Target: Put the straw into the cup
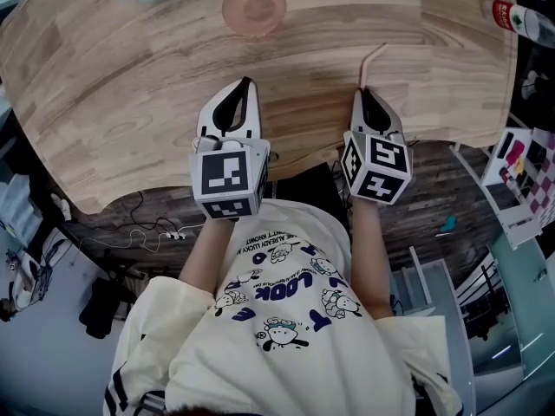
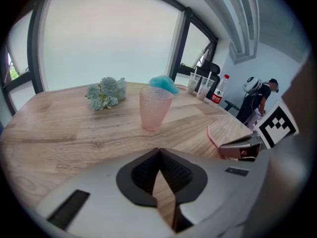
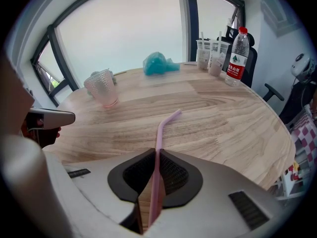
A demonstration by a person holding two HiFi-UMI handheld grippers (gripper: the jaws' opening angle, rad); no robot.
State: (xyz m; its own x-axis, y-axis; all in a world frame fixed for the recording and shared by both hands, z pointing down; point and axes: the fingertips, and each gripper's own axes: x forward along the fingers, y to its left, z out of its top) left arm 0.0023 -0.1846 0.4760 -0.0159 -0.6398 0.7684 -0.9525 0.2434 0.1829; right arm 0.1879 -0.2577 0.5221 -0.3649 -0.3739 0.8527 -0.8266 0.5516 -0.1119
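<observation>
A pink bendy straw (image 3: 159, 148) sticks forward out of my right gripper (image 3: 155, 157), whose jaws are shut on it; its bent tip (image 1: 373, 59) points away over the wooden table (image 1: 130, 102). An empty pink textured cup (image 1: 253, 7) stands upright toward the table's far side, also seen as the cup (image 2: 155, 108) and the cup (image 3: 101, 88). My left gripper (image 2: 159, 155) hovers over the near table edge, shut with nothing between its jaws. In the head view the left gripper (image 1: 241, 89) and the right gripper (image 1: 364, 94) sit side by side.
A pale green flower bunch (image 2: 105, 93) lies left of the cup, a blue crumpled thing (image 3: 157, 63) behind it. A water bottle (image 3: 236, 51) and clear cups with straws (image 3: 209, 53) stand at the far right. A person (image 2: 257, 100) stands beyond the table.
</observation>
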